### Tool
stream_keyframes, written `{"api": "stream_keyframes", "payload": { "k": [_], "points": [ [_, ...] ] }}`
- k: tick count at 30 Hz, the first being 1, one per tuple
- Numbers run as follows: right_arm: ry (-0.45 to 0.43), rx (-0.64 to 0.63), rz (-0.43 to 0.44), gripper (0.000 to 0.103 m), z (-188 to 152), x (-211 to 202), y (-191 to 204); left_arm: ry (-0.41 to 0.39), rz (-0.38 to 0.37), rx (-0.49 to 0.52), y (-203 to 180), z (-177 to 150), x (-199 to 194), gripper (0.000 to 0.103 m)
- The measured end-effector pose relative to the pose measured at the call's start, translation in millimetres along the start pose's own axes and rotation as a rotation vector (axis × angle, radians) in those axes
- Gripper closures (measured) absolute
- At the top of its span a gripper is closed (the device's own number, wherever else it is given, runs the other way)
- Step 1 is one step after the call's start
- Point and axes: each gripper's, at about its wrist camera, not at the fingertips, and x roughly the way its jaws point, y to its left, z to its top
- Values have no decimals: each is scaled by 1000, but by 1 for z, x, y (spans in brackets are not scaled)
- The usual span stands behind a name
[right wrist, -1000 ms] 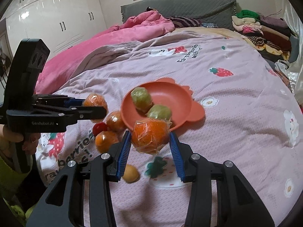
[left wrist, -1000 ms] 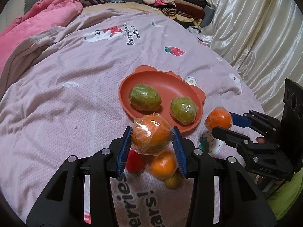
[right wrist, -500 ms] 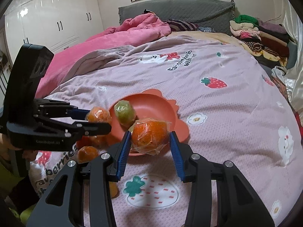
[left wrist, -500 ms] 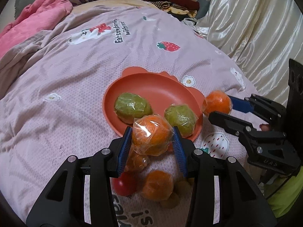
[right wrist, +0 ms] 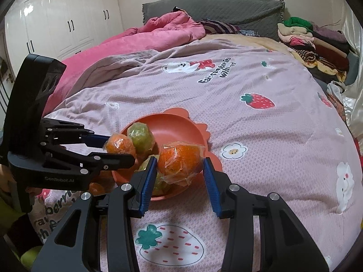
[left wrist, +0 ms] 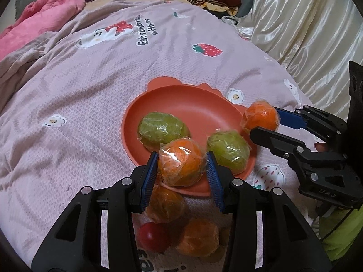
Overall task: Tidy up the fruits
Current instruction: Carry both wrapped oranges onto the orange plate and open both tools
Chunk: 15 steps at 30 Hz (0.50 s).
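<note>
While each claw grips a wrapped orange, both hang over the plate.

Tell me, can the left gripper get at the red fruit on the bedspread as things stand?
Probably not yet. The left gripper is shut on a wrapped orange, so its jaws are full. The red fruit lies uncovered beneath it beside two wrapped oranges.

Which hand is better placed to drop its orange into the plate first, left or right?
Left, probably. The left gripper holds its wrapped orange over the plate; the right gripper's orange sits at the rim.
</note>
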Motion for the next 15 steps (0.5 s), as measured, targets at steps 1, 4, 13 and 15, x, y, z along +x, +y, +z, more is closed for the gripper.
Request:
{"api": "stream_keyframes", "payload": {
  "k": [1,4,13,15],
  "points": [
    [3,-1,0,63,1,2,0,1,5,-3,1,1,2,68],
    [14,-6,4,63,2,7,-1,2,11,-9,3,2,4,68],
    [31,-35,4,63,12,19,2,0,15,-13,6,3,6,68],
    [36,-46,5,63,14,23,3,0,15,-11,6,4,6,68]
  ]
}}
